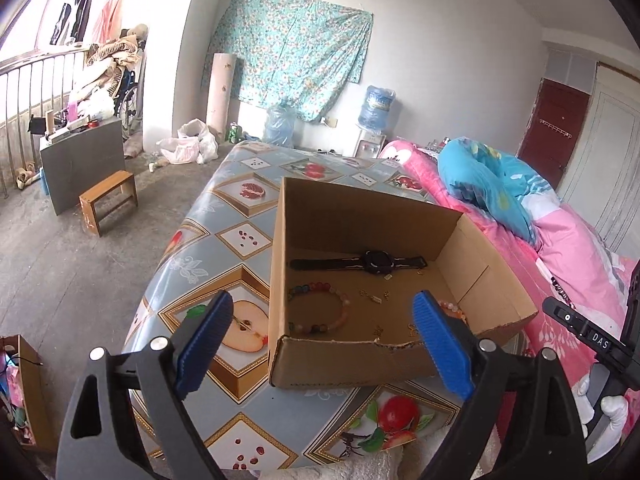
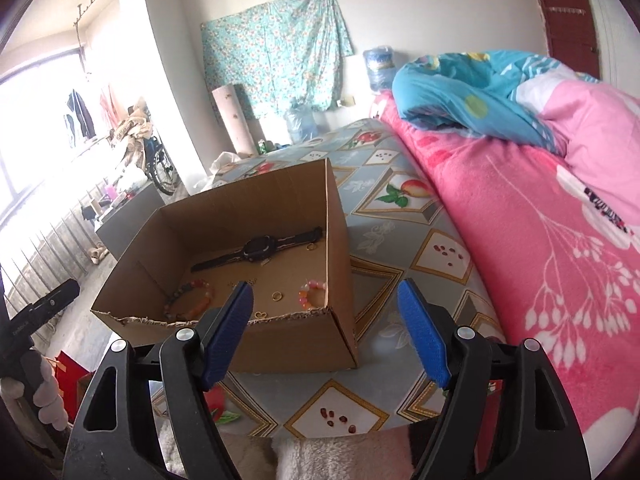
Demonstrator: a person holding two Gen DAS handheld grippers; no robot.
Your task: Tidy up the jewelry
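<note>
An open cardboard box (image 1: pixel 360 216) stands on the fruit-patterned table cover (image 1: pixel 240 240). Inside lie a black watch (image 1: pixel 372 262), a multicolour bead bracelet (image 1: pixel 320 312), small gold pieces (image 1: pixel 374 296) and an orange bead bracelet (image 1: pixel 454 310) half hidden by a finger. My left gripper (image 1: pixel 324 306) hovers open over the box's torn front edge, holding nothing. In the right wrist view the same box (image 2: pixel 336 216) shows the watch (image 2: pixel 256 250), both bracelets (image 2: pixel 188 300) (image 2: pixel 310 294) and a gold ring (image 2: pixel 277 296). My right gripper (image 2: pixel 326 300) is open and empty, near the box's front right corner.
A pink quilt (image 2: pixel 540 240) with a blue one (image 2: pixel 460 92) on top borders the table on the right. Left of the table the floor drops away, with a wooden stool (image 1: pixel 108 200) and a grey cabinet (image 1: pixel 80 160). A gloved hand (image 2: pixel 48 396) shows at the left edge.
</note>
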